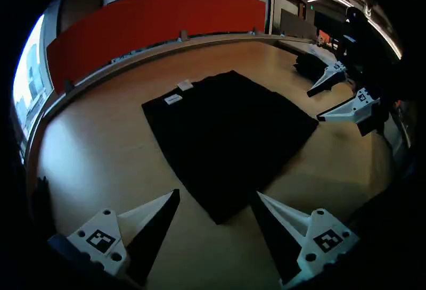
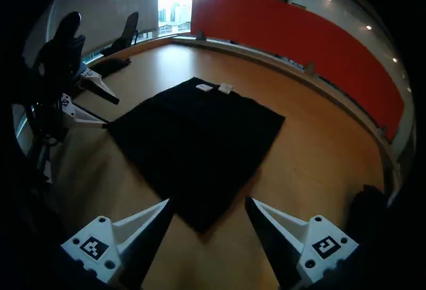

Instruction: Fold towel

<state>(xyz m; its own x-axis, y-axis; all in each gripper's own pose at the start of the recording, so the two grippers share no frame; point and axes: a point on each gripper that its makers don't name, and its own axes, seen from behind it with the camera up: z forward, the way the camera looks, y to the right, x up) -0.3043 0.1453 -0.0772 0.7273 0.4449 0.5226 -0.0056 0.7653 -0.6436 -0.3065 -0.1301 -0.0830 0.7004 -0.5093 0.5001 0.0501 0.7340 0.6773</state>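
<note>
One black towel (image 1: 229, 130) lies flat and spread on the wooden surface (image 1: 106, 151), set cornerwise to both grippers. Two small white tags (image 1: 185, 84) sit side by side at its far edge.

There are two grippers, each with two white fingers. In the left gripper view, the left gripper (image 1: 216, 193) has its fingers (image 1: 149, 221) spread wide, gripping nothing. The towel's near corner reaches in between the fingertips, and the rest runs forward from there. Whether the cloth touches either tip cannot be told. Far off to the right, the right gripper (image 1: 314, 106) points at the towel's right-hand corner, with its nearer tip just at that corner.

In the right gripper view, the right gripper's own fingers are likewise wide apart and hold nothing. A towel corner lies between the tips.

Bare surface lies open on every side of the towel: a broad stretch left of the left fingers and a narrower strip to their right. Beyond the tags the surface ends at a raised rim (image 1: 133, 58) under one long red panel (image 1: 160, 18). One dark bundle (image 1: 309, 64) rests near that far edge, beyond the right gripper.
</note>
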